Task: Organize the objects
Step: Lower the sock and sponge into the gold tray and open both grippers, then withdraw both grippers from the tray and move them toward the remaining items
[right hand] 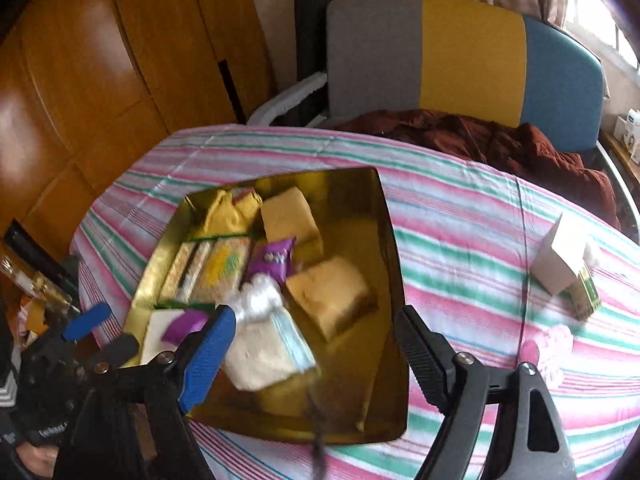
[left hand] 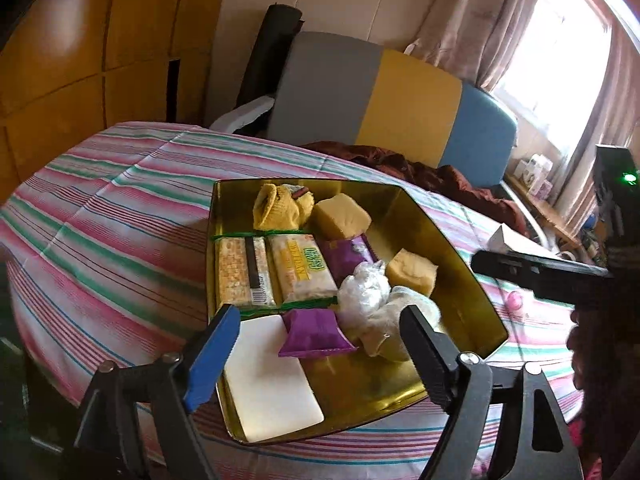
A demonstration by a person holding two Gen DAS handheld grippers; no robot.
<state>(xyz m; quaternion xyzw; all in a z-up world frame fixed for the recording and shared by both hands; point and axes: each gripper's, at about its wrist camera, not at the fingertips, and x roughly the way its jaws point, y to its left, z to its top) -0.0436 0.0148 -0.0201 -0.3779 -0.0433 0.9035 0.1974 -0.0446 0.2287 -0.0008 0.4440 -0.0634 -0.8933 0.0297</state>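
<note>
Gold metal shines from the open tin (left hand: 460, 240), which sits on a table under a pink, green and white striped cloth (left hand: 120, 208) directly ahead of both tools. The left gripper (left hand: 320, 344) hangs over the tin's near edge with its jaws spread wide and nothing between them; just beyond its blue finger (left hand: 212, 356) lies a flat white block (left hand: 272, 384), and between the fingers a purple snack packet (left hand: 314, 334). Further ahead lie two cracker packs (left hand: 276, 272) side by side, a crumpled clear plastic wrap (left hand: 364, 290), two yellow sponge-like blocks (left hand: 340, 216) and a bunched yellow cloth (left hand: 276, 206) at the far end. The right gripper (right hand: 316, 354) also stands spread and empty above the tin (right hand: 392, 264), though its view is blurred; a pale bundle with a blue edge (right hand: 268, 348) shows just past its blue finger (right hand: 208, 356). Off to its right, a white box (right hand: 560, 260) rests on the cloth, well apart from the tin.
</note>
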